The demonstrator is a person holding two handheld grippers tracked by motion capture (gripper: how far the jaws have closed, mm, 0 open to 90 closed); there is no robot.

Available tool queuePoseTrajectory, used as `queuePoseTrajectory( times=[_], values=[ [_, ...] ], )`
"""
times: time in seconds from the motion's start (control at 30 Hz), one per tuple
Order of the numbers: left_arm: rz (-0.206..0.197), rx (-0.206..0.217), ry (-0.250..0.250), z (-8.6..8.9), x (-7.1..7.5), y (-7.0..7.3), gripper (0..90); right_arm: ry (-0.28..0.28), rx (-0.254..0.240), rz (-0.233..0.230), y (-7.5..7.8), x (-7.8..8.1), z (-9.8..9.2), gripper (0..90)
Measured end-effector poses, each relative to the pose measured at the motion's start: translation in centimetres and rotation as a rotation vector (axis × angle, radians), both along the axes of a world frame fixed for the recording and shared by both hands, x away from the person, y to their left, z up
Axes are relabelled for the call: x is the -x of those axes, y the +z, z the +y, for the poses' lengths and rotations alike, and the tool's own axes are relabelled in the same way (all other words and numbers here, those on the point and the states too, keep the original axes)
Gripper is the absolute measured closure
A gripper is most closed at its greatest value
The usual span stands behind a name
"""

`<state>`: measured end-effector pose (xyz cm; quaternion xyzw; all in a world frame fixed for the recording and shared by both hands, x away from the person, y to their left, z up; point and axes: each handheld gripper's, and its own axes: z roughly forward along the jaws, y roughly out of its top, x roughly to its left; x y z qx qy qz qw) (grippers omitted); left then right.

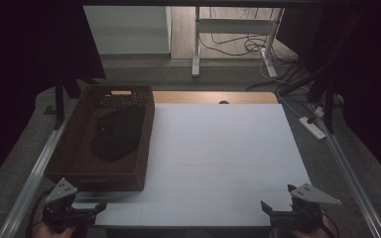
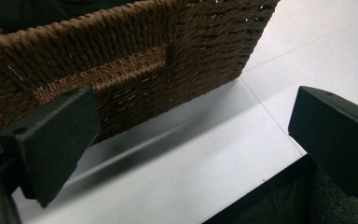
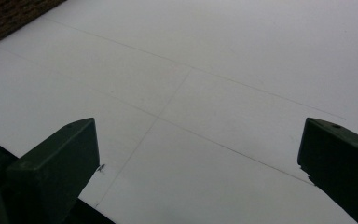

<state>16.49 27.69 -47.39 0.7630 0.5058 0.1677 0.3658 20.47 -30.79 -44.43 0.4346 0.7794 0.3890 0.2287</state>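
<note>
Wicker basket [image 1: 74, 148] sits at the table's [image 1: 218, 158] left edge, holding a dark garment [image 1: 116, 134], within easy reach. Left gripper [image 1: 96, 207] waits just before its near wall, jaws wide and empty; right gripper [image 1: 273, 208] rests well apart, also wide and empty.

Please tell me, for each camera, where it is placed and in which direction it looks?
High view: above the near edge, looking forward and down on the white table; shows left gripper and right gripper.
Left gripper view: on the left gripper, facing the brown basket; jaws open.
Right gripper view: on the right gripper, facing bare table; jaws open.
Shared: basket and table appear in all.
</note>
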Motion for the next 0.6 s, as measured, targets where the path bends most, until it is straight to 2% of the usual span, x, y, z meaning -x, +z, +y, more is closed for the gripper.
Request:
queuePoseTrajectory(
  times=[0.1, 0.17, 0.4, 0.6],
  values=[
    [0.002, -0.014, 0.002, -0.14, 0.02, 0.01, 1.6, 0.01, -0.01, 0.001, 0.01, -0.01, -0.02, 0.0],
    [0.001, -0.014, 0.002, -0.19, 0.01, 0.0, 1.6, 0.012, 0.002, 0.002, -0.03, 0.0, 0.06, 0.0],
    [0.013, -0.025, -0.003, -0.31, -0.02, -0.02, 1.5, 0.023, -0.038, 0.035, -0.07, -0.37, -0.3, 0.0],
    [0.022, -0.032, -0.004, -0.42, -0.14, -0.03, 1.5, 0.027, -0.035, 0.048, -0.14, -0.5, -0.28, 0.0]
  ],
)
